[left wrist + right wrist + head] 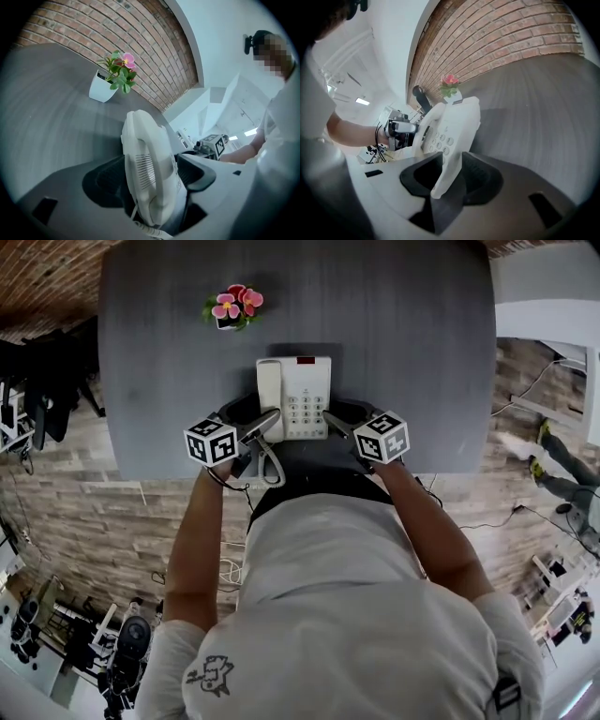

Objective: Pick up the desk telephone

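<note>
The desk telephone (305, 395) sits flat on the grey tabletop (403, 352) near its front edge, well apart from a small potted flower (232, 308) farther back. The left tool (265, 423) is spread wide with the handset side between its jaws. The right tool (336, 421) stands narrowly apart around the phone's right edge, with no firm clamp visible.
</note>
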`<state>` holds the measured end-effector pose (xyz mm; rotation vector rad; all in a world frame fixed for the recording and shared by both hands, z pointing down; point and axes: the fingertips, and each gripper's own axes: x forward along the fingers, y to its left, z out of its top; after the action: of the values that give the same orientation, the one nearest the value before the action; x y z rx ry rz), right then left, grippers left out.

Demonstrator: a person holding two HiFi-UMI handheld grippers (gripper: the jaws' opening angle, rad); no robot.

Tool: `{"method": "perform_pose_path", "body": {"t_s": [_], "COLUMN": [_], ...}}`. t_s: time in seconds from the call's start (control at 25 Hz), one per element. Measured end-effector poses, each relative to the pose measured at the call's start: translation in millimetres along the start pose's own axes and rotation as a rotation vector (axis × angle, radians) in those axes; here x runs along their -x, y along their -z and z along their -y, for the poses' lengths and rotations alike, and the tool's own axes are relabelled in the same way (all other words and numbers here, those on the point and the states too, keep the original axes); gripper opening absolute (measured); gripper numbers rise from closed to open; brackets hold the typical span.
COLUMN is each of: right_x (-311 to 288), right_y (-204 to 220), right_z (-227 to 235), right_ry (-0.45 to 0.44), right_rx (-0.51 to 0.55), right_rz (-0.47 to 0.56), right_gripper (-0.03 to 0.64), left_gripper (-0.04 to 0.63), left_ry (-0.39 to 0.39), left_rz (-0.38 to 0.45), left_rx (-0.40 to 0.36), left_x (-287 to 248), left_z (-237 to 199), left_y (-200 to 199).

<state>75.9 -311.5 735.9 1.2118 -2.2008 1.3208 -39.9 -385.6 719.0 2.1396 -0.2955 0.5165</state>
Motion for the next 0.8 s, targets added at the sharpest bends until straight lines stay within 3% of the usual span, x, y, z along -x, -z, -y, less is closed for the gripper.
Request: {"method": "perform_pose_path", "body": {"t_s": [0.44, 0.8], "right_x": [-9, -9], "right_y": [3, 1], "right_z": [5, 3], "right_ry": [-0.099, -0.156], "right_rx": [-0.141, -0.175], "right_rz": [-0.011, 0.009], "right_gripper": [0.132, 0.106], "left_gripper": [0.37, 0.391], "left_ry": [0.083, 0.136], "left_rz": [-0.02, -0.024], "left_rx": [0.069, 0.09], "left_x": [-12, -15], "left_z": [-3, -2], "left_y": [5, 5]}}
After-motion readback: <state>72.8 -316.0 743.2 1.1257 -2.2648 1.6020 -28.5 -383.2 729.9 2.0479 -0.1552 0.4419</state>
